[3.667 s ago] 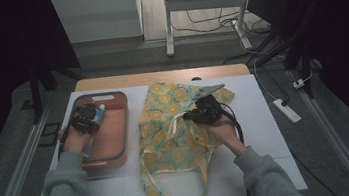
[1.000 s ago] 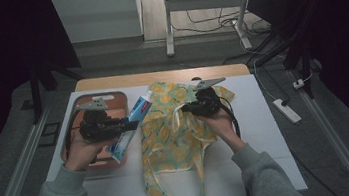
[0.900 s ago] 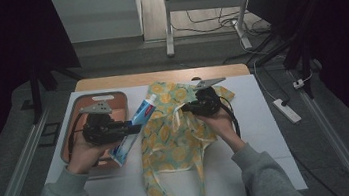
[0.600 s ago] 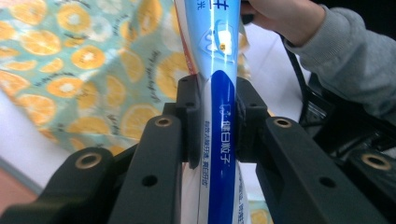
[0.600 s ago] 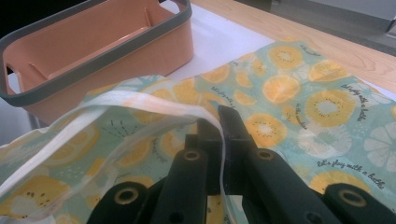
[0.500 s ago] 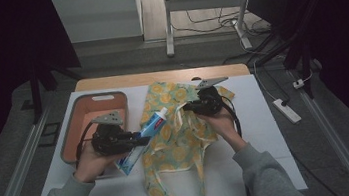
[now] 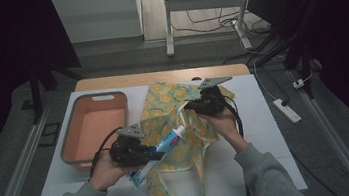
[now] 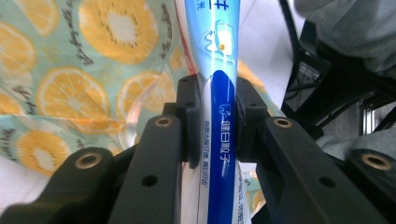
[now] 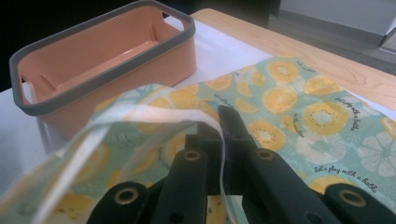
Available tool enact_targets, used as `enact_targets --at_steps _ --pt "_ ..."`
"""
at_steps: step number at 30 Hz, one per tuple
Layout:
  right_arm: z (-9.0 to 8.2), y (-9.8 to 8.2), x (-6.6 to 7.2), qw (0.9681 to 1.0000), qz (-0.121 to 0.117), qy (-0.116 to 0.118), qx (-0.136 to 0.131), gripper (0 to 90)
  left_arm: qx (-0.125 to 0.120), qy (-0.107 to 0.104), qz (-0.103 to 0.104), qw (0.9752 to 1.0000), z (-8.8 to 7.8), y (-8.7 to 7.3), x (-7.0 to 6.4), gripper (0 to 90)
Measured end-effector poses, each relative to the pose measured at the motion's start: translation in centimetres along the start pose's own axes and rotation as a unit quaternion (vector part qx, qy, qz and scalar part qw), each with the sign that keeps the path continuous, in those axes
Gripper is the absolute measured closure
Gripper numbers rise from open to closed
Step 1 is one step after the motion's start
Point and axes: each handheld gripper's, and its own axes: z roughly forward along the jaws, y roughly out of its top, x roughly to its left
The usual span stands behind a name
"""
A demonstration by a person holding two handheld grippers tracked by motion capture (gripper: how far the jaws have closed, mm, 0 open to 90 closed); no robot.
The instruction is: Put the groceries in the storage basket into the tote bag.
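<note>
My left gripper [image 7: 141,152] has its jaws closed across the middle of the blue and white toothpaste tube [image 7: 161,147], and my right gripper [image 7: 198,106] has its jaws closed on the lifted rim of the yellow and green fruit-print cloth bag [image 7: 175,123], which lies in the middle of the white worktop [image 7: 267,132]. The tube's long axis runs diagonally, its white cap pointing towards the far right, at the bag mouth just beyond it. The empty orange plastic basin [image 7: 96,127] stands near the left edge.
</note>
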Motion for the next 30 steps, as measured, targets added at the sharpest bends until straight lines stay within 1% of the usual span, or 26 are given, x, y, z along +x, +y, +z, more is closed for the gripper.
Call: enact_targets --at_steps 1,2,3,4,5,6,7,8,9,12,13,16,17,18,19,20,21,22,23,24,25,26,27,28,29,30 --pt "-0.1 0.0 0.1 1.0000 0.000 0.000 -0.002 88.2 0.009 0.004 -0.002 0.9999 0.7 0.0 0.0 75.8" --pt "-0.1 0.0 0.1 1.0000 0.000 0.000 -0.002 88.2 0.009 0.004 -0.002 0.9999 0.7 0.0 0.0 75.8" --pt "-0.2 0.0 0.1 1.0000 0.000 0.000 -0.002 88.2 0.020 0.007 -0.003 0.9998 1.4 0.0 0.0 75.8" --pt "-0.2 0.0 0.1 1.0000 0.000 0.000 -0.002 88.2 0.020 0.007 -0.003 0.9998 1.4 0.0 0.0 75.7" --pt "-0.4 0.0 0.1 1.0000 0.001 0.000 -0.005 88.3 0.032 0.008 0.000 0.9995 2.0 -0.1 -0.2 75.7" --pt "-0.4 0.1 0.1 1.0000 0.002 -0.002 -0.006 88.3 0.032 0.008 0.000 0.9995 2.0 -0.1 -0.2 75.7" --pt "-0.5 0.1 0.0 1.0000 0.002 -0.002 -0.009 88.3 0.039 0.003 0.004 0.9992 2.5 -0.1 -0.5 75.8" --pt "-0.5 0.1 0.0 1.0000 0.002 -0.002 -0.009 88.3 0.039 0.003 0.004 0.9992 2.5 -0.1 -0.5 75.7" --pt "-0.7 0.1 0.0 0.9999 0.003 -0.004 -0.012 88.3 0.045 -0.003 0.007 0.9990 2.9 -0.1 -0.8 75.7" --pt "-0.9 0.2 -0.1 0.9998 0.007 -0.004 -0.017 88.2 0.051 -0.005 0.011 0.9986 3.3 -0.2 -1.0 75.7" --pt "-1.0 0.2 -0.1 0.9998 0.007 -0.005 -0.019 88.3 0.059 -0.009 0.012 0.9981 3.8 -0.2 -1.2 75.7" --pt "-1.1 0.2 -0.2 0.9997 0.009 -0.004 -0.024 88.3 0.067 -0.011 0.015 0.9976 4.4 -0.3 -1.4 75.7" --pt "-1.1 0.2 -0.1 0.9996 0.010 -0.002 -0.025 88.2 0.072 -0.004 0.014 0.9973 4.8 -0.2 -1.5 75.7" --pt "-1.1 0.2 -0.1 0.9996 0.010 -0.002 -0.025 88.2 0.072 -0.004 0.014 0.9973 4.8 -0.2 -1.5 75.8" --pt "-1.0 0.2 0.0 0.9996 0.010 0.000 -0.025 88.3 0.071 0.009 0.008 0.9974 5.3 0.0 -1.3 75.7" --pt "-1.0 0.2 0.0 0.9996 0.010 0.000 -0.025 88.3 0.071 0.009 0.008 0.9974 5.3 0.0 -1.3 75.7" --pt "-1.0 0.3 0.1 0.9996 0.009 0.001 -0.026 88.3 0.070 0.021 -0.002 0.9973 5.6 0.3 -0.8 75.7" --pt "-1.0 0.3 0.1 0.9996 0.009 0.001 -0.026 88.3 0.070 0.021 -0.002 0.9973 5.6 0.3 -0.8 75.7" --pt "-1.0 0.4 0.4 0.9996 0.006 0.004 -0.027 88.3 0.066 0.030 -0.010 0.9973 5.9 0.7 -0.4 75.7" --pt "-1.0 0.4 0.4 0.9996 0.006 0.004 -0.027 88.3 0.066 0.030 -0.010 0.9973 5.9 0.7 -0.4 75.7" --pt "-1.1 0.6 0.8 0.9995 0.003 0.007 -0.030 88.3 0.062 0.032 -0.019 0.9974 6.2 1.2 0.1 75.7" --pt "-1.1 0.6 0.8 0.9995 0.003 0.007 -0.030 88.3 0.062 0.032 -0.019 0.9974 6.2 1.2 0.1 75.7" --pt "-1.2 0.7 1.2 0.9995 -0.001 0.010 -0.032 88.3 0.059 0.038 -0.026 0.9972 6.4 1.7 0.6 75.7" --pt "-1.2 0.7 1.2 0.9995 -0.001 0.010 -0.032 88.3 0.059 0.038 -0.026 0.9972 6.4 1.7 0.6 75.7" --pt "-1.4 0.8 1.6 0.9993 -0.004 0.013 -0.034 88.3 0.059 0.044 -0.028 0.9969 6.5 2.0 0.8 75.7" --pt "-1.4 0.8 1.6 0.9993 -0.004 0.013 -0.034 88.3 0.058 0.049 -0.031 0.9966 6.6 2.2 1.0 75.7"
